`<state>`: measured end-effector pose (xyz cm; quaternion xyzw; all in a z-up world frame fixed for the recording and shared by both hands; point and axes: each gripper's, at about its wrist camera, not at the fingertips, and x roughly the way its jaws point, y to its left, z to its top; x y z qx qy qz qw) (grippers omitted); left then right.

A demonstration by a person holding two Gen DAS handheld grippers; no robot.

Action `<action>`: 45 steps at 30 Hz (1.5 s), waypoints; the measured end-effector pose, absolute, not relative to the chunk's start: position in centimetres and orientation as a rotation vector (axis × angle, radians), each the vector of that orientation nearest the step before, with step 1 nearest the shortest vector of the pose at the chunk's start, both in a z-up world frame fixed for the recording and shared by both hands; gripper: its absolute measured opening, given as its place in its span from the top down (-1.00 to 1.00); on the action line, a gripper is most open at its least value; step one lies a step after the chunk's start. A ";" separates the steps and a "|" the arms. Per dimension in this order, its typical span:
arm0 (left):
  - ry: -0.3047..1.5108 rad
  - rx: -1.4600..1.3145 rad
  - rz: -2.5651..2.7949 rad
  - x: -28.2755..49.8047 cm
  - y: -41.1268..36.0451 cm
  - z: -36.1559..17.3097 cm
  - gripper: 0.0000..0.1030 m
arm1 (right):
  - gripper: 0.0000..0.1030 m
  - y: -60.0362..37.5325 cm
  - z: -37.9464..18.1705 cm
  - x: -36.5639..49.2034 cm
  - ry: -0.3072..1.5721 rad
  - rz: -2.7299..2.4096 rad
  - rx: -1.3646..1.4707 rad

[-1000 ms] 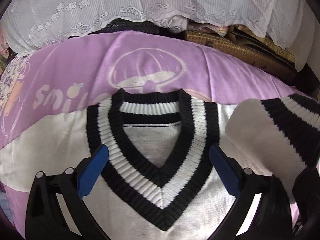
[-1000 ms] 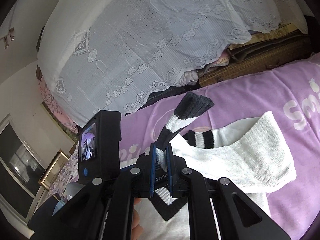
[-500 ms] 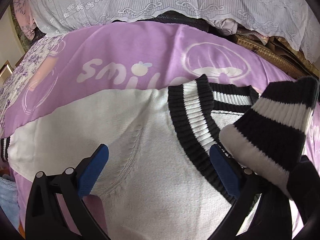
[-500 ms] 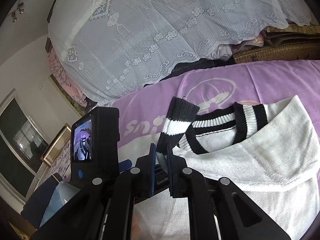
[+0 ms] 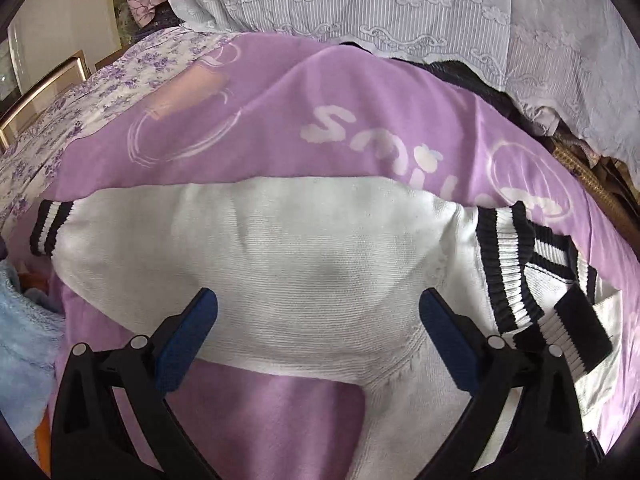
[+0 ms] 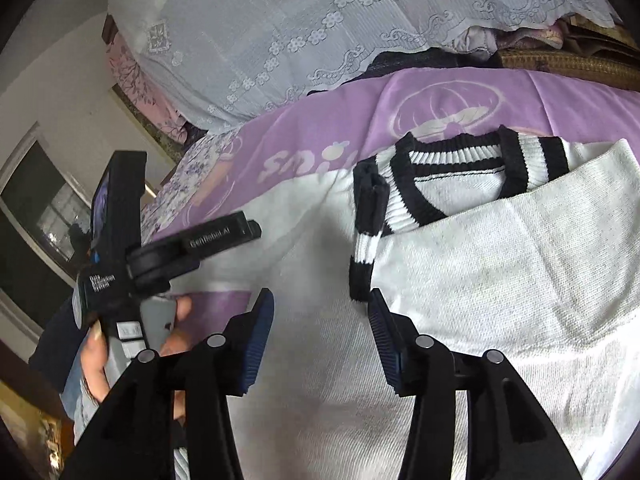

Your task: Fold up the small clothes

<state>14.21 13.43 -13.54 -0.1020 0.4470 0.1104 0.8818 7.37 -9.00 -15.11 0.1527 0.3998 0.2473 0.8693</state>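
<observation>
Left gripper (image 5: 316, 334) hovered, jaws apart, over the white knitted sweater's outstretched sleeve (image 5: 240, 248) on the purple blanket (image 5: 280, 92); right gripper (image 6: 320, 338), jaws just opened, had released the folded-in striped cuff (image 6: 366, 240). Grasping the far-left cuff next would likely fold best.

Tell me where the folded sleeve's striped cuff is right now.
Right wrist view: the striped cuff lies on the white sweater, left of its V-neck collar.
</observation>
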 end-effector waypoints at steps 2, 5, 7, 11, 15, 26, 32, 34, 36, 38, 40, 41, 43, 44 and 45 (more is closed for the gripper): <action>0.923 -0.221 0.203 13.7 13.5 -13.0 -0.91 | -0.16 -8.4 -15.1 6.7 0.865 0.567 0.274; 0.898 -0.155 0.202 12.7 12.2 -12.2 -0.92 | -0.16 -7.9 -14.5 5.5 0.844 0.592 0.206; 0.885 -0.127 0.197 12.4 11.6 -11.7 -0.92 | -0.16 -8.9 -14.2 5.1 0.823 0.562 0.213; 0.857 -0.115 0.134 11.2 10.2 -10.9 -0.91 | 0.12 -13.4 -13.9 6.0 0.798 0.441 0.305; 0.881 -0.018 0.071 11.7 6.5 -12.6 -0.92 | 0.47 -17.8 -14.4 8.2 0.819 0.362 0.385; 0.973 0.071 0.037 13.1 3.7 -16.2 -0.91 | 0.88 -31.0 -20.1 10.9 0.847 0.183 0.804; 0.919 0.158 -0.060 13.8 -1.1 -14.1 -0.91 | 0.86 -31.1 -15.7 15.0 0.792 0.170 0.710; 0.959 0.216 -0.028 15.0 -2.7 -16.3 -0.92 | 0.85 -31.3 -17.0 16.9 0.840 0.103 0.688; 0.972 0.196 -0.020 15.6 -2.7 -18.1 -0.92 | 1.00 -32.1 -19.5 18.1 0.883 0.029 0.673; 0.984 0.149 -0.055 15.3 -1.7 -17.8 -0.92 | 1.00 -33.3 -20.9 17.5 0.846 0.087 0.759; 0.982 0.095 -0.060 14.7 -0.5 -17.2 -0.92 | 0.90 -33.9 -20.3 15.4 0.826 0.087 0.791; 0.969 0.080 -0.053 14.1 0.0 -16.7 -0.91 | 0.87 -33.8 -19.5 14.0 0.805 0.096 0.777; 0.935 0.075 -0.075 12.6 0.3 -15.9 -0.91 | 0.75 -33.0 -17.8 11.4 0.766 0.147 0.728; 0.922 0.084 -0.084 12.0 0.4 -15.6 -0.91 | 0.36 -32.5 -17.2 10.1 0.755 0.160 0.697; 0.923 0.103 -0.085 11.7 0.3 -15.7 -0.91 | -0.10 -32.0 -17.0 8.9 0.753 0.158 0.664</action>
